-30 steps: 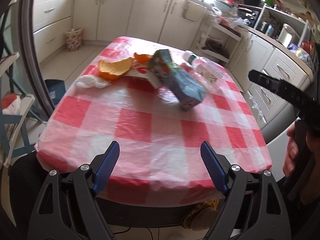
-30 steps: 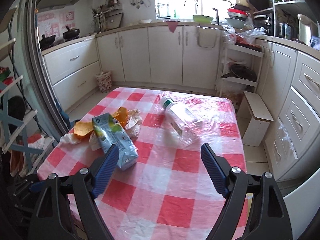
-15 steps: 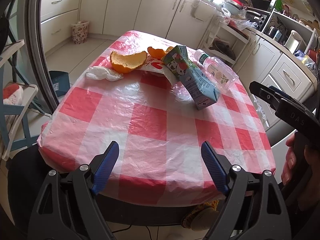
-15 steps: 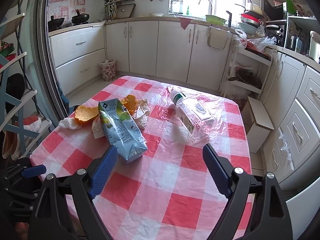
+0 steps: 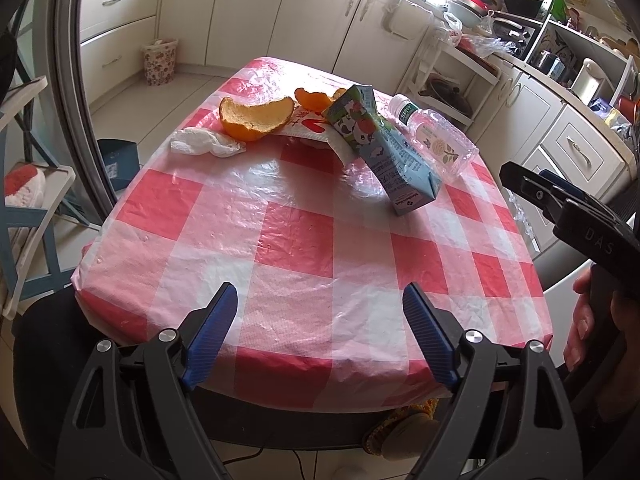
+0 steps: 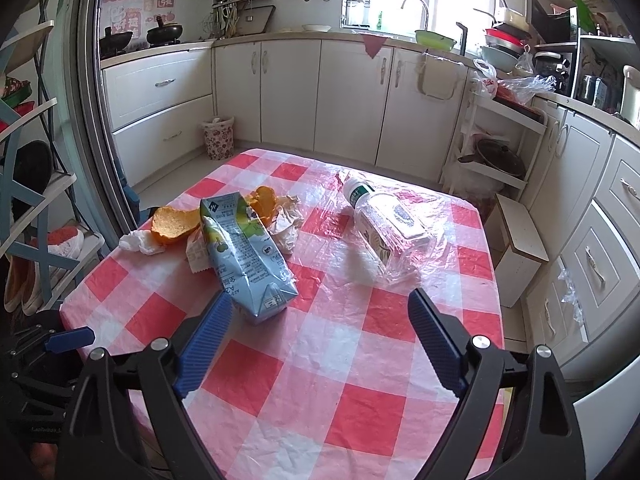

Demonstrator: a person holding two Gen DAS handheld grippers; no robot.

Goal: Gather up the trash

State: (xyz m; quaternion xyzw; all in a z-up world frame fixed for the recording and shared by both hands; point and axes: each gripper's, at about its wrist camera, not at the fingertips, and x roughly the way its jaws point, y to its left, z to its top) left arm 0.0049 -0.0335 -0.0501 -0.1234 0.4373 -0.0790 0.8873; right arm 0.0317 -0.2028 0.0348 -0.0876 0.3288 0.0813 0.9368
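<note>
The table under its red-and-white checked plastic cloth fills most of what I see. My left gripper hangs over its near edge with jaws spread wide and nothing between them. My right gripper is over the cloth too, jaws also wide and empty.

From the left gripper all the trash lies well apart toward the far half of the table. The milk carton lies on its side at about 1 o'clock, with the clear plastic bottle just behind it. The big orange peel sits at 11 o'clock, a smaller peel at 12, and the crumpled tissue beside the big peel at 10 to 11.

From the right gripper the carton is nearest, just ahead of my left finger at 11 o'clock; the bottle is at 1 o'clock.
</note>
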